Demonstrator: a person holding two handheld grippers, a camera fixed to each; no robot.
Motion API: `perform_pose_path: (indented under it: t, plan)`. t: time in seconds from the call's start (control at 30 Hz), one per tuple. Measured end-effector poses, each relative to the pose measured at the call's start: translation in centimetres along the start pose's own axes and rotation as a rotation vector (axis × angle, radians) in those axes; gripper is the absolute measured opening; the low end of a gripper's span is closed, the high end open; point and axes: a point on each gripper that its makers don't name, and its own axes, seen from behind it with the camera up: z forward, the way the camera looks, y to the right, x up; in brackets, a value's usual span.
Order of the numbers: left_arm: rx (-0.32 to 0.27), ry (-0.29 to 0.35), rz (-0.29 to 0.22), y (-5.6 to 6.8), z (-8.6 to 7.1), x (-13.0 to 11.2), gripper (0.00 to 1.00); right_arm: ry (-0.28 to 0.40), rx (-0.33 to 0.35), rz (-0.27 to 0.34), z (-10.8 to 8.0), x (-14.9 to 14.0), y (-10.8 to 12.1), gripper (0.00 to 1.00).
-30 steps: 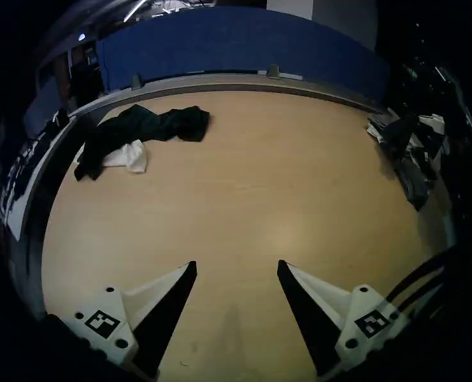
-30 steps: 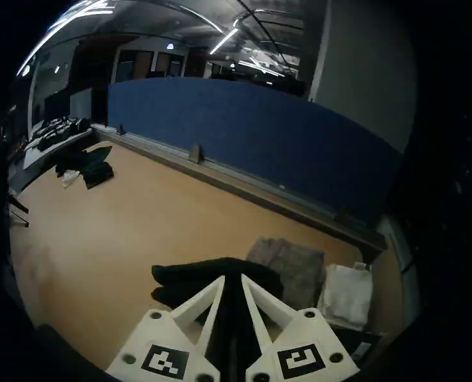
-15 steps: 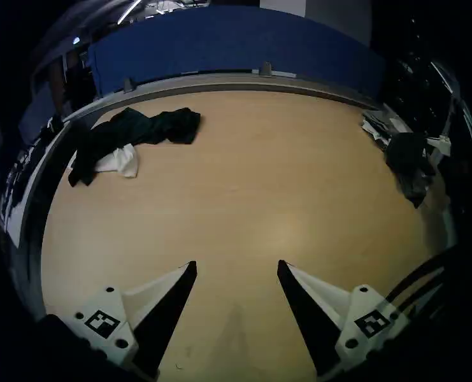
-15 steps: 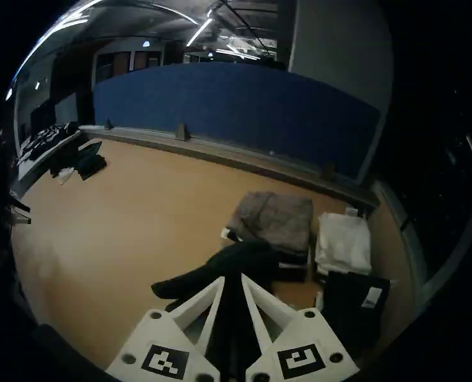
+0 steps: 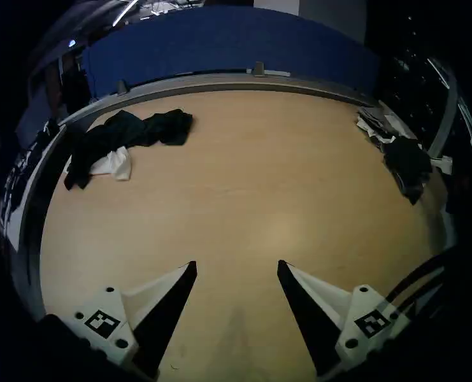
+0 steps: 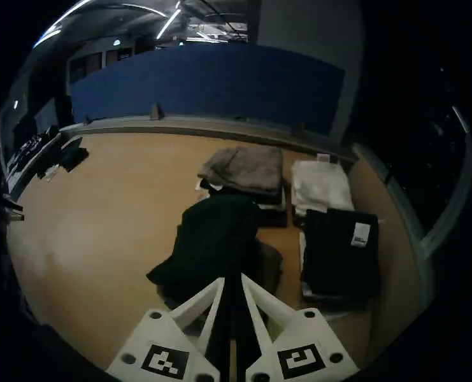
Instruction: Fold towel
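In the right gripper view, my right gripper is shut on a black towel, which drapes forward from between its fingers toward the folded stacks. In the left gripper view that same dark towel shows as a dark lump at the table's far right. My left gripper is open over bare wood of the table, with nothing between its fingers.
Folded stacks lie ahead of the right gripper: a grey towel, a white one and a black one with a label. A heap of dark and white cloth sits at the far left. A blue partition backs the table.
The right gripper has swung toward the folded stacks, carrying the black towel, which now hangs lengthwise in front of them. The left gripper stays open and has barely shifted.
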Motion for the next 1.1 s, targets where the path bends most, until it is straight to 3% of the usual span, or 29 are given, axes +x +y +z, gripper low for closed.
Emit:
perform_pose_path:
  t: [0.77, 1.1]
  plan:
    - [0.007, -0.008, 0.013, 0.0, -0.4, -0.6, 0.94, -0.154, -0.09, 0.123, 2.0, -9.6, 2.1, 0.02]
    - [0.008, -0.009, 0.011, -0.1, -0.6, -0.9, 0.94, -0.177, -0.101, 0.131, 2.4, -10.3, 2.1, 0.02]
